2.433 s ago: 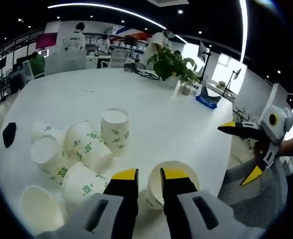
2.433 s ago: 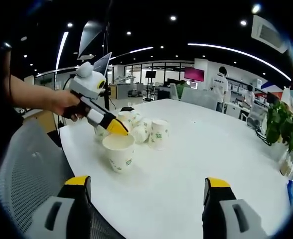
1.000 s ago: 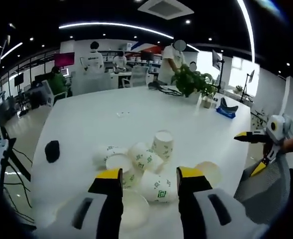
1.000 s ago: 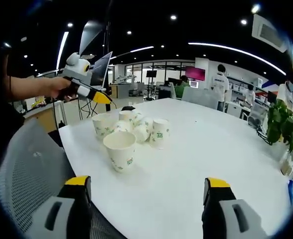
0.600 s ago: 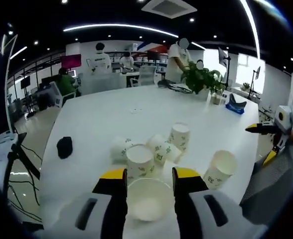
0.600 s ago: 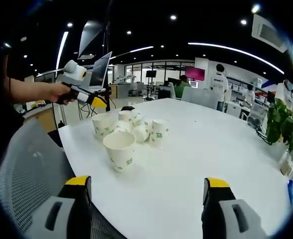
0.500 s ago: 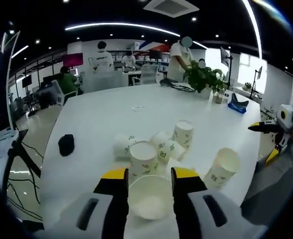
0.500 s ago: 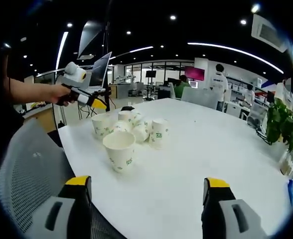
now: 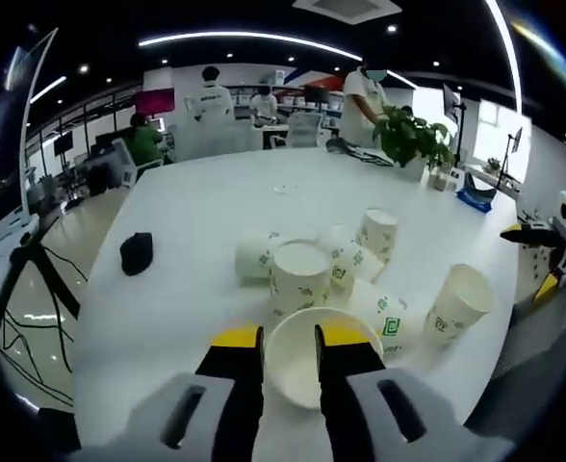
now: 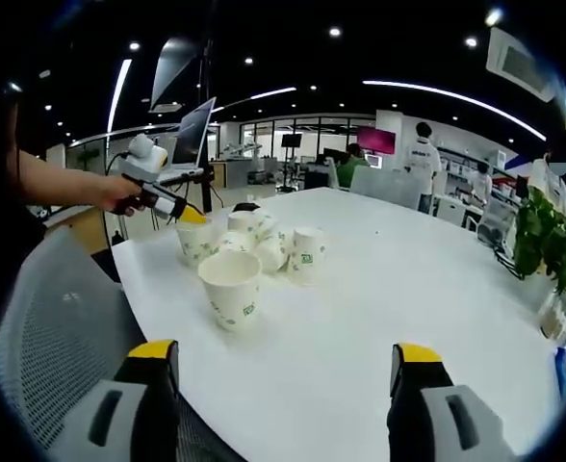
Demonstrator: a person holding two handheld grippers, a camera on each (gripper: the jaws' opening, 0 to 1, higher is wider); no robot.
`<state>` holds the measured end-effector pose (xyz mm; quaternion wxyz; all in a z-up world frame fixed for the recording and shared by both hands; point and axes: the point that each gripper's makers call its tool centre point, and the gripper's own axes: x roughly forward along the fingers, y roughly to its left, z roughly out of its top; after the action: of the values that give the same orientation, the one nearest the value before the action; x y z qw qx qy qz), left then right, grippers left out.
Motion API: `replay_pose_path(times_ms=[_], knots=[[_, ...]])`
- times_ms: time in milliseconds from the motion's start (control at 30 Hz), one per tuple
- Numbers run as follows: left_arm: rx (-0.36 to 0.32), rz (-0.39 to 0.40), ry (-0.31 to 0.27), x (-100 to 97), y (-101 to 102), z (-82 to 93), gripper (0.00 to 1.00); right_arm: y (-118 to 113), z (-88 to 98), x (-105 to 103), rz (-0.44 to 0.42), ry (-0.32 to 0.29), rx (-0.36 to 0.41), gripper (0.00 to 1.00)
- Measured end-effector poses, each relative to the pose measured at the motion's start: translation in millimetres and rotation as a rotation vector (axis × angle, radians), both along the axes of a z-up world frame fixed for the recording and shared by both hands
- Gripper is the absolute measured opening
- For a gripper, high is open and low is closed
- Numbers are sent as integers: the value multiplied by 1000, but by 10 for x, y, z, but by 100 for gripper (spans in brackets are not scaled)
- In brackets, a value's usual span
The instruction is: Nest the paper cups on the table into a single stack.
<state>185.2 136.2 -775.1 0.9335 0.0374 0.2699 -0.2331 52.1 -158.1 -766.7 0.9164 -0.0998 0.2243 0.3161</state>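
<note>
**Left jaws close on cup rim**

Cups (image 9: 302, 274) cluster mid-table (image 9: 196, 207). Half a second ago the left gripper (image 9: 289, 348) straddled the near cup (image 9: 317, 356); now narrowed, it pinches that rim, ready for nesting. Rightward, a lone cup (image 10: 230, 289) stands apart; the right gripper (image 10: 283, 371) gapes wide, empty.

No wording can be read. Small green square logos mark the paper cups (image 9: 300, 276) on the table (image 9: 206, 202), too blurred to decipher.

An open office under a dark ceiling with strip lights (image 9: 254, 38). A broad white desk (image 9: 216, 202) carries potted plants (image 9: 413, 140). People (image 10: 425, 154) stand at far workstations. A grey mesh chair (image 10: 47, 327) sits beside the desk.
</note>
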Motion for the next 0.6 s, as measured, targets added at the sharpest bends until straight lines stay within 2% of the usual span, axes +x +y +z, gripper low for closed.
replay_pose_path(times_ms=[367, 600], knots=[[10, 14, 10, 17, 64, -34, 3, -2, -6, -3, -2, 6, -3, 91], [-21, 25, 26, -8, 56, -21, 1, -4, -12, -3, 1, 6, -4, 91]])
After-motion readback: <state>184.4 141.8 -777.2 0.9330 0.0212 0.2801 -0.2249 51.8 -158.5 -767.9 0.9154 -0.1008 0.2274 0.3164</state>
